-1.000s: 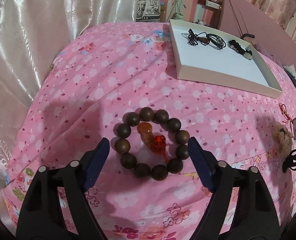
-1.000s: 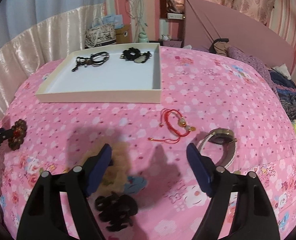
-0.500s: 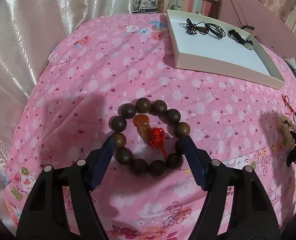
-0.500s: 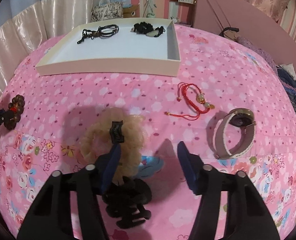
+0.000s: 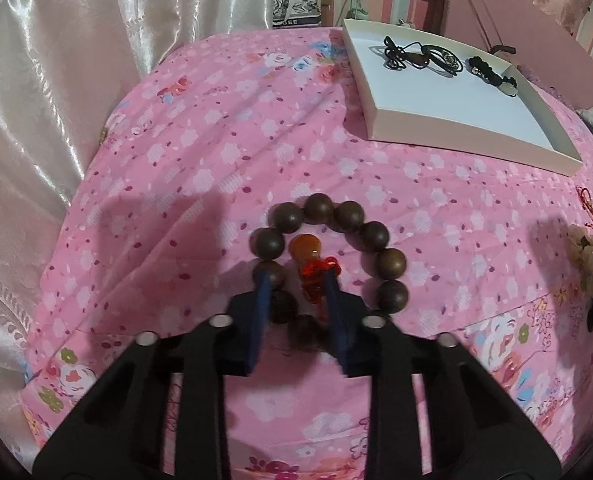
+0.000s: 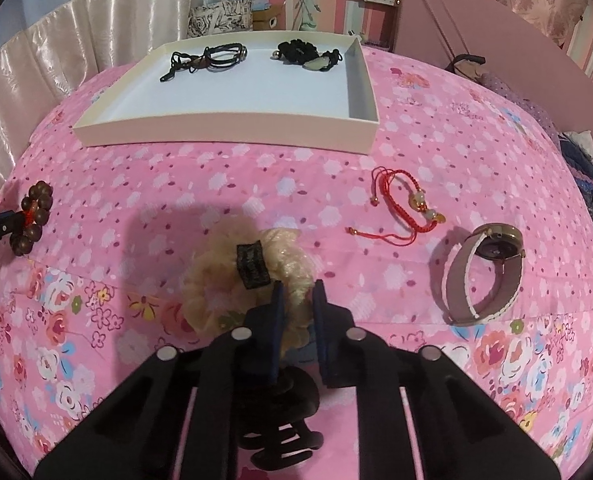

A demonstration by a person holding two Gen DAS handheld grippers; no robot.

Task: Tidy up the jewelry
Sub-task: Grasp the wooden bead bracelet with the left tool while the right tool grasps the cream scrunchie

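Note:
My left gripper [image 5: 296,280] is shut on the near side of a dark wooden bead bracelet [image 5: 376,236] with an orange and red charm [image 5: 310,264]; it lies on the pink bedspread. My right gripper [image 6: 298,292] is shut on the edge of a cream fluffy scrunchie [image 6: 224,276] with a black tag. A white tray [image 6: 232,128] at the back holds a black cord necklace [image 6: 204,58] and a black bracelet [image 6: 308,54]. The tray also shows in the left wrist view [image 5: 464,140].
A red string bracelet [image 6: 406,208] and a watch with a pale strap [image 6: 484,272] lie right of the scrunchie. A black hair claw [image 6: 284,420] lies under my right gripper. A shiny curtain [image 5: 56,80] hangs left; a pink headboard [image 6: 496,40] stands behind.
Both grippers moved down and forward and closed: the left onto the bead bracelet's near beads, the right onto the scrunchie's edge.

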